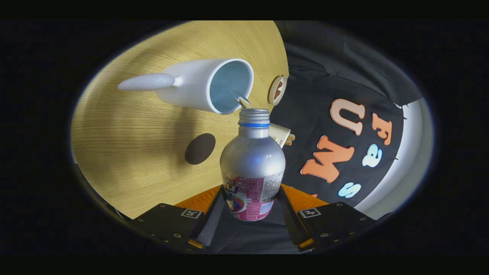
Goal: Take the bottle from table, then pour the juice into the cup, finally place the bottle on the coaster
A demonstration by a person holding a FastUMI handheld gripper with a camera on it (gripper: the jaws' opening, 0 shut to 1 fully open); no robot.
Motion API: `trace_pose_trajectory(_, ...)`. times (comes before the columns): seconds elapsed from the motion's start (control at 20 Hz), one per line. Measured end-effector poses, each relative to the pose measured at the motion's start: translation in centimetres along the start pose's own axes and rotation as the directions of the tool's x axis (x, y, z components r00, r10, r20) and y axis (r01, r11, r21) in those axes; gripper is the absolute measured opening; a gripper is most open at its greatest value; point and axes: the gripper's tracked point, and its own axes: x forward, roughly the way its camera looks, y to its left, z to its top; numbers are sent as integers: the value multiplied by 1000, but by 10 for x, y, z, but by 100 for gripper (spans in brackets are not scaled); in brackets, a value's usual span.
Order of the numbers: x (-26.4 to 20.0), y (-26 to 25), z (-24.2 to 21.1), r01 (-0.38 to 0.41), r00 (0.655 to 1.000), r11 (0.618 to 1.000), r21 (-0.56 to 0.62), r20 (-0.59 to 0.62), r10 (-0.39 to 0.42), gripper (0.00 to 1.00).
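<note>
Wood-grain table (126, 126); claw (250, 208) grips silver bottle (253, 160) (tilted) over cup (206, 86).

Clamped between both fingers of the gripper (250, 208): silver bottle (252, 164), tipped over the white cup (208, 84). Thin stream running from its open mouth into the cup, dark round coaster (199, 148) nearby on the wooden table (130, 126)

The wooden table (133, 126) carries a white cup (202, 86) and two coasters (200, 148).

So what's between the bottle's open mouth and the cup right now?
In the gripper view, a thin clear stream runs from the bottle, held in the gripper, into the white cup.
</note>
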Motion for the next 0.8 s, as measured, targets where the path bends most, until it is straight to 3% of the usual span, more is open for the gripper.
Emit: trace_pose_trajectory(0.8,-2,-15,1,-1,1000,996,-94,-6,1,77)
